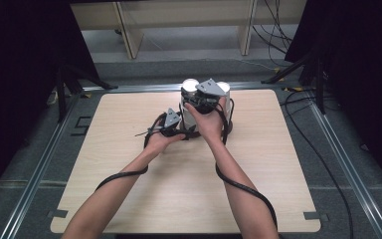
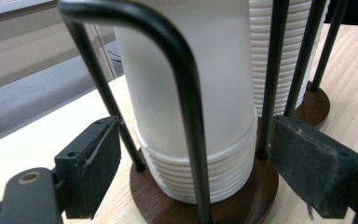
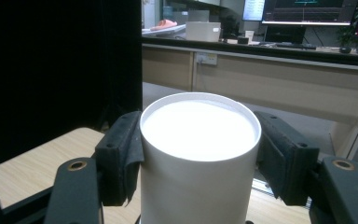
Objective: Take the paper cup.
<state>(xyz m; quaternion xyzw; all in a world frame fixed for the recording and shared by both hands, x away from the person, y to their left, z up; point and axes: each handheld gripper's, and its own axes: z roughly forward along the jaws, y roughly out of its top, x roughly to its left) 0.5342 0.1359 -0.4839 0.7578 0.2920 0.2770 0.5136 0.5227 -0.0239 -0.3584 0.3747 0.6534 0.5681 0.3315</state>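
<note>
Near the far edge of the table (image 1: 129, 199), about midway along it, stands a cup holder (image 2: 186, 116): black wire rods rising from a round brown base (image 2: 242, 205), with stacked white cups (image 2: 200, 168) nested upside down inside.

The right gripper (image 3: 200, 154) is at the top of the stack. Its jaws sit against both sides of the top cup (image 3: 198, 140), just below the upturned bottom, pads touching the wall, so it grasps that cup.

The left gripper (image 2: 193, 168) is low, by the base. Its jaws are spread wide, one on each side of the holder's lower end, pads clear of the rods and the cups; it holds nothing.

A second stack (image 2: 298, 56) in its own holder stands just behind.
</note>
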